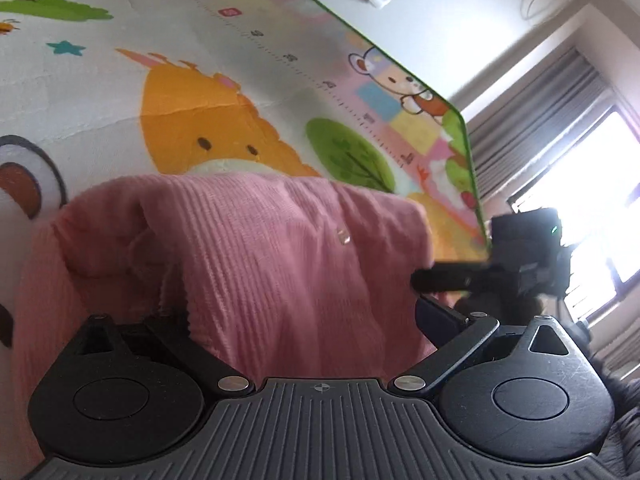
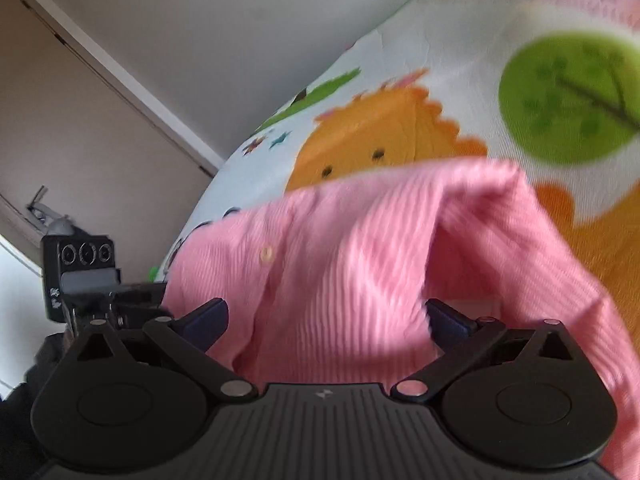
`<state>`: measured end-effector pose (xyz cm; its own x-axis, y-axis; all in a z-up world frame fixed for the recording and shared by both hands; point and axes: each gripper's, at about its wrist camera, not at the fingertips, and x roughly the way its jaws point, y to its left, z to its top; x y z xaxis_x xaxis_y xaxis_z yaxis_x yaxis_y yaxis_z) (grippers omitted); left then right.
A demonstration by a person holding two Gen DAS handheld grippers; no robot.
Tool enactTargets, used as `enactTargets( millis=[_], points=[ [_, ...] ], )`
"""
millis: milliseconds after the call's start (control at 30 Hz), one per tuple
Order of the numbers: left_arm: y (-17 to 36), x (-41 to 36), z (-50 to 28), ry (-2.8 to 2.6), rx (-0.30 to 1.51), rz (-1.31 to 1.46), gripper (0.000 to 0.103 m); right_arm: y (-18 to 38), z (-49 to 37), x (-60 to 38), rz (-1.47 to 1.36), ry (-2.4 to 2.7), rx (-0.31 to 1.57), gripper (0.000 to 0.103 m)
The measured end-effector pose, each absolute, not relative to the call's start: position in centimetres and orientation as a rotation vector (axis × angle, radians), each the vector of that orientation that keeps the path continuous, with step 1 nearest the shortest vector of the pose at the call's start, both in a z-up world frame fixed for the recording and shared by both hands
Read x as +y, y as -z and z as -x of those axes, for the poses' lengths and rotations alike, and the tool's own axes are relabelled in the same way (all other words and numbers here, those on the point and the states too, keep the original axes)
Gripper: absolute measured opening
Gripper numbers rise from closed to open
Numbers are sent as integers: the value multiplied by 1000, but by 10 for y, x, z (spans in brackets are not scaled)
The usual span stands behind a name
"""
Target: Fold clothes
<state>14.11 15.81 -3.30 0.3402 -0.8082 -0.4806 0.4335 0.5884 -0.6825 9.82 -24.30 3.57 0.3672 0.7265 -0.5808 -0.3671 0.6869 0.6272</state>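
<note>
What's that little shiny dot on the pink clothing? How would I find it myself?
Start from the big cartoon play mat with the orange animal face. In front of it lies the pink ribbed garment, between the fingers of both handheld grippers. Partway down its middle sits a small pale button, the only smooth, round, glossy spot on the ribbed cloth.

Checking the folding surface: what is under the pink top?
The pink top hangs from both grippers, left and right. Behind it lies the cartoon play mat, its orange animal partly showing. What the cloth covers cannot be seen.
</note>
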Motion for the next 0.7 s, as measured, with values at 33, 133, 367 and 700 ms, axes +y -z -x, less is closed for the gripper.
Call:
enactTargets(
  millis=[33, 133, 367, 700],
  points=[
    [29, 156, -142, 866, 896, 495, 101, -39, -98, -244, -463, -760, 951, 103],
    [4, 148, -135, 939, 843, 450, 101, -63, -95, -253, -542, -853, 884, 103],
    [11, 152, -119, 831, 888, 277, 101, -79, -72, -267, -288, -622, 838, 103],
    [-37, 186, -126, 430, 625, -14, 102, -120, -47, -236, 178, -241, 527, 103]
  ],
)
